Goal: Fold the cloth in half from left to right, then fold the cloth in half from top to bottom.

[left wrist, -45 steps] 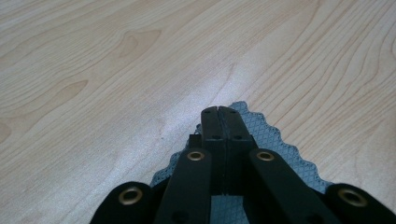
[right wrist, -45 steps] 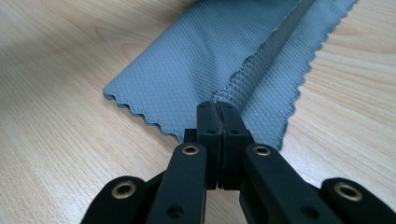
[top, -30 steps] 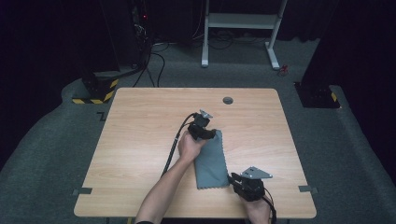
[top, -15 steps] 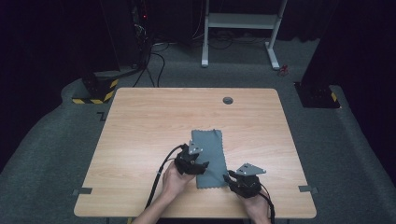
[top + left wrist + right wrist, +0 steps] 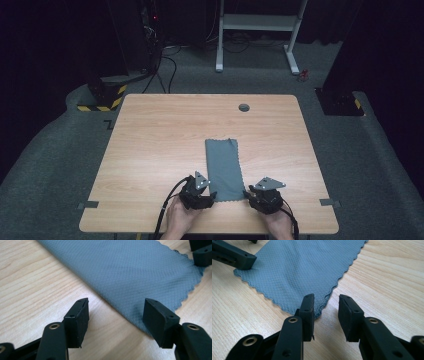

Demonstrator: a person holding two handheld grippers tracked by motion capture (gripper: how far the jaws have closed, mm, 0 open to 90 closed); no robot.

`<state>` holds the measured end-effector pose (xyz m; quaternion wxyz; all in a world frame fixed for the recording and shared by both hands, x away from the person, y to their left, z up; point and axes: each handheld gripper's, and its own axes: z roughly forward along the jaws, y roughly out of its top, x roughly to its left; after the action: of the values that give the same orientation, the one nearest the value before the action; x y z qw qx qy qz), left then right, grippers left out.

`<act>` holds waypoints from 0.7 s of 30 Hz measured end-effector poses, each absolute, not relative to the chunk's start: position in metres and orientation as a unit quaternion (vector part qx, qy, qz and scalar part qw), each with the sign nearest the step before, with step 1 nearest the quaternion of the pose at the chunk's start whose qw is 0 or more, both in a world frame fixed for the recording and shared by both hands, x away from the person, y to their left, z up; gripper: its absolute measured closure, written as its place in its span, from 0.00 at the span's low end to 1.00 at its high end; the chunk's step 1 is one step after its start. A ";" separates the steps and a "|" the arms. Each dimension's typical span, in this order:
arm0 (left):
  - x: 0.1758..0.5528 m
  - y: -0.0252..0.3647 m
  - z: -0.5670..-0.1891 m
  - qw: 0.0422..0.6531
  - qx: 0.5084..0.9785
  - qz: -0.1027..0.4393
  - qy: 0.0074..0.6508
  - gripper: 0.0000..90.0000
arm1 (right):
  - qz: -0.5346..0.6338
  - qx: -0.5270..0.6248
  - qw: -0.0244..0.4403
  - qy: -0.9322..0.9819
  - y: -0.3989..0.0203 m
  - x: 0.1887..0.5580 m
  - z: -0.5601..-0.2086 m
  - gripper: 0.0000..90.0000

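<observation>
**Two grippers at the near corners of one grey cloth**

The left gripper [image 5: 214, 196] has its fingers [image 5: 78, 320] released, spread wide, with the cloth's near left corner lying in the gap; one finger rests at the cloth's edge, but the pair is not pinching it. The right gripper [image 5: 246, 192] also has its fingers [image 5: 308, 315] released, with a narrower gap. They have just been opening, and the near right corner of the cloth sits just beside the inner finger, not between the two.

There is one cloth [image 5: 225, 167], two grippers and two hands. The cloth is a long, narrow strip lying flat on the counter [image 5: 150, 145]. Its long axis runs from 6 to 12 o'clock in the high view, with the near short end between the grippers and the far end pointing toward a small round hole [image 5: 244, 107] in the counter at 12 o'clock. It is slate grey with a fine diamond weave and a scalloped, zigzag-cut edge. The left long side looks like a smooth fold.

The left gripper is at 7 o'clock from the cloth, the right at 5 o'clock.
</observation>
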<state>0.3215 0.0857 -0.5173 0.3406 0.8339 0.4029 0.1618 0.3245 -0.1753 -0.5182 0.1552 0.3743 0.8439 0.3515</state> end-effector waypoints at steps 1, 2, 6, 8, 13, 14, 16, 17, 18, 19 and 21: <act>0.321 0.087 -0.518 0.342 0.833 0.164 0.403 0.43 | 0.353 0.375 0.155 0.843 -0.175 0.324 -0.518 0.74; 0.320 0.087 -0.518 0.343 0.832 0.165 0.403 0.43 | 0.354 0.374 0.155 0.843 -0.176 0.324 -0.519 0.74; 0.315 0.090 -0.517 0.339 0.832 0.172 0.405 0.46 | 0.353 0.374 0.158 0.843 -0.175 0.324 -0.519 0.73; 0.312 0.090 -0.518 0.340 0.831 0.174 0.404 0.47 | 0.352 0.371 0.160 0.844 -0.174 0.324 -0.519 0.74; 0.310 0.092 -0.517 0.338 0.830 0.169 0.409 0.51 | 0.345 0.362 0.158 0.851 -0.172 0.321 -0.517 0.76; 0.310 0.093 -0.517 0.339 0.829 0.169 0.411 0.51 | 0.346 0.361 0.157 0.852 -0.171 0.321 -0.517 0.76; 0.309 0.094 -0.516 0.336 0.831 0.169 0.411 0.51 | 0.350 0.360 0.155 0.851 -0.171 0.319 -0.518 0.76; 0.309 0.095 -0.516 0.335 0.830 0.167 0.413 0.51 | 0.351 0.360 0.153 0.851 -0.171 0.319 -0.518 0.76; 0.308 0.095 -0.516 0.334 0.831 0.166 0.413 0.51 | 0.350 0.360 0.151 0.852 -0.169 0.318 -0.517 0.77; 0.308 0.097 -0.516 0.332 0.832 0.164 0.413 0.51 | 0.349 0.356 0.152 0.853 -0.169 0.318 -0.517 0.77; 0.307 0.100 -0.515 0.328 0.835 0.164 0.410 0.51 | 0.347 0.352 0.154 0.856 -0.165 0.315 -0.517 0.77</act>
<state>0.3072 0.0995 -0.5146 0.3278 0.8351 0.4101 0.1644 0.3150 -0.1649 -0.5170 0.1537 0.3516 0.8557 0.3472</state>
